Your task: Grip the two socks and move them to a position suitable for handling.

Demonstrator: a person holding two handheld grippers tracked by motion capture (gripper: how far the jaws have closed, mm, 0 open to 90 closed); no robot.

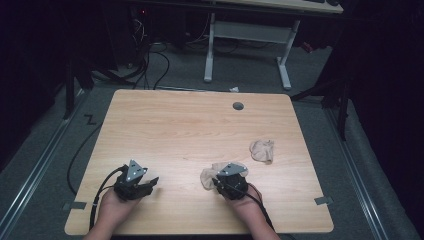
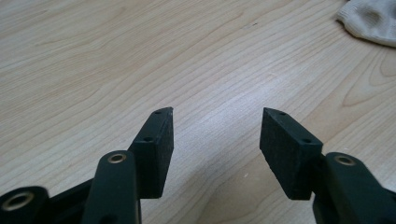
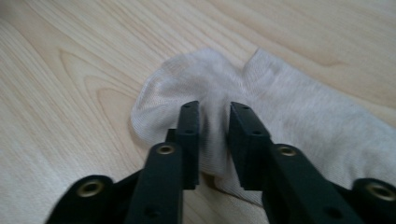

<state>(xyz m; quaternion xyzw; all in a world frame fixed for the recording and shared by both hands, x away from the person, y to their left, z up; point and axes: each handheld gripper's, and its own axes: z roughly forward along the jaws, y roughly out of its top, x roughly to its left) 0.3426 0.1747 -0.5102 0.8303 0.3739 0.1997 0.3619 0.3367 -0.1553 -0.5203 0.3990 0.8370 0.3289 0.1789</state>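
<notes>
From above, on the wooden desk (image 1: pixel 190 125), the right tool (image 1: pixel 216 181) touches a beige sock (image 1: pixel 209 175); a second sock (image 1: pixel 262 150) lies apart. Along the left tool (image 2: pixel 217 126), jaws stand wide, released over bare wood. Along the right tool (image 3: pixel 214 122), jaws pinch a fold of the sock (image 3: pixel 289 112).

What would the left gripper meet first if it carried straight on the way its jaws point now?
Probably only bare table. The left gripper is open with nothing between its jaws; a pale sock lies off to the side of that line, though depth is unclear.
</notes>
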